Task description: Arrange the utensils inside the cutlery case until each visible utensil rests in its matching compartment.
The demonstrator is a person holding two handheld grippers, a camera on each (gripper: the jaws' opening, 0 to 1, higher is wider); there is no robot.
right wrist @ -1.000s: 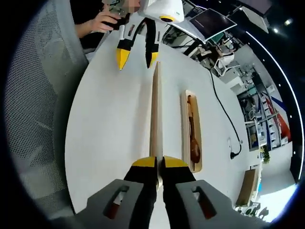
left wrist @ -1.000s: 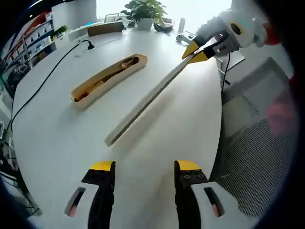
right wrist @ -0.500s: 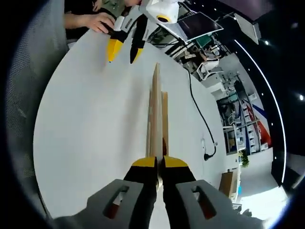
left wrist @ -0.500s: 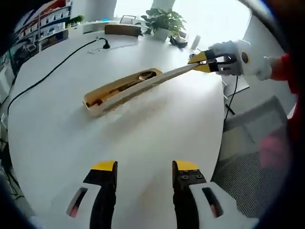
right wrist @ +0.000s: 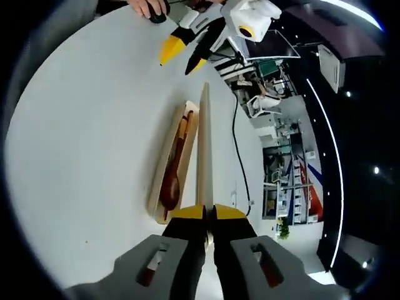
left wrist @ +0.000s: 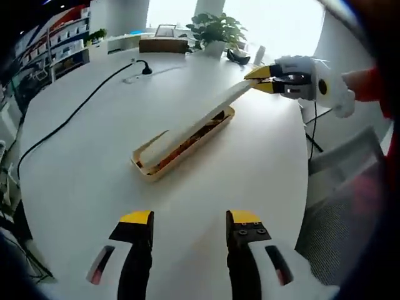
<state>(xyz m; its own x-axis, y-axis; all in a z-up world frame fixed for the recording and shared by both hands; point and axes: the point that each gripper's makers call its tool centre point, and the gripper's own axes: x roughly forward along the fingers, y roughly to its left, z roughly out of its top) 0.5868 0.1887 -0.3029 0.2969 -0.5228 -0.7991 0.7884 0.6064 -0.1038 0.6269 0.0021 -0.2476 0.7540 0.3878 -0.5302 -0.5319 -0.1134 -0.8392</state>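
The cutlery case [left wrist: 187, 140] lies on the desk [left wrist: 81, 169], with a spoon [right wrist: 172, 181] inside it. The lid [left wrist: 197, 119] slants above the case, its far end pinched in the right gripper [left wrist: 261, 79]. A cable [left wrist: 69, 119] runs along the desk left of the case; a potted plant [left wrist: 215, 28] stands at the far edge.

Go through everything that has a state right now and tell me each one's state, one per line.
Long pale flat lid: lifted, tilted over the case, clamped at one end.
Beige oblong cutlery case: open on the white table.
Brown wooden spoon: lying inside the case.
Right gripper: shut on the lid.
Left gripper: open, holding nothing.
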